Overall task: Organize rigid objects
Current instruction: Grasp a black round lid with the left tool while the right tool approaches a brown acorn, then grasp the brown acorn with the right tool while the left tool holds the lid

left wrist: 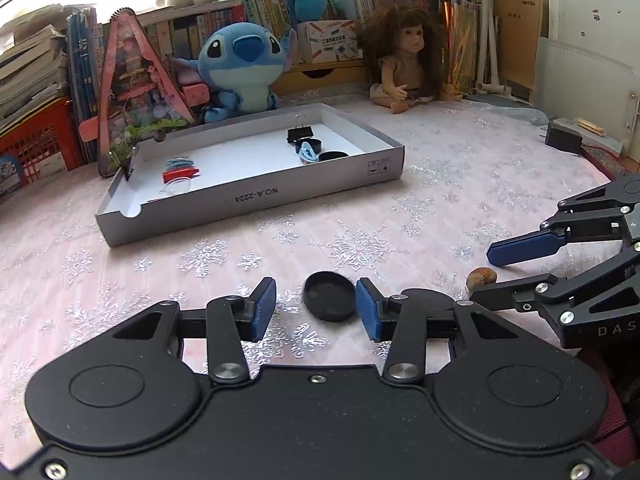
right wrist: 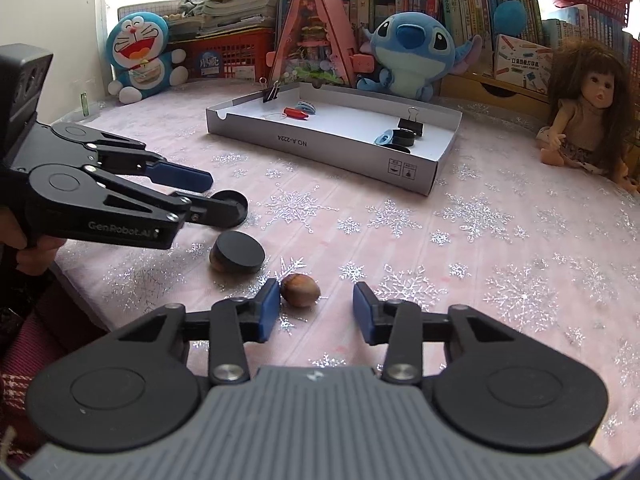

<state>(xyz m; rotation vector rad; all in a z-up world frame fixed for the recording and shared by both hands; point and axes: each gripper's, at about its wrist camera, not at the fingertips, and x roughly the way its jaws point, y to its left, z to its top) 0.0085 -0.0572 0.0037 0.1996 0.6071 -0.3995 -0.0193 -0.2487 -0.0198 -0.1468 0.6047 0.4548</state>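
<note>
My left gripper (left wrist: 316, 308) is open, its blue pads on either side of a black round lid (left wrist: 329, 297) that lies on the pink snowflake cloth. In the right wrist view the left gripper (right wrist: 208, 196) hovers around that lid (right wrist: 230, 208). My right gripper (right wrist: 316, 308) is open, with a brown nut (right wrist: 300, 289) lying between its fingers, close to the left pad. A black disc (right wrist: 240, 257) leans on a second brown nut (right wrist: 219, 261). The grey cardboard tray (right wrist: 320, 142) holds binder clips, black caps, hair ties and a red item.
Stitch plush (right wrist: 408, 52), Doraemon plush (right wrist: 140, 56), a doll (right wrist: 588, 108), a pink triangular case (right wrist: 316, 40) and books line the far edge. A black adapter (left wrist: 564, 138) lies at the right edge. The right gripper (left wrist: 532, 268) shows in the left wrist view beside a nut (left wrist: 482, 278).
</note>
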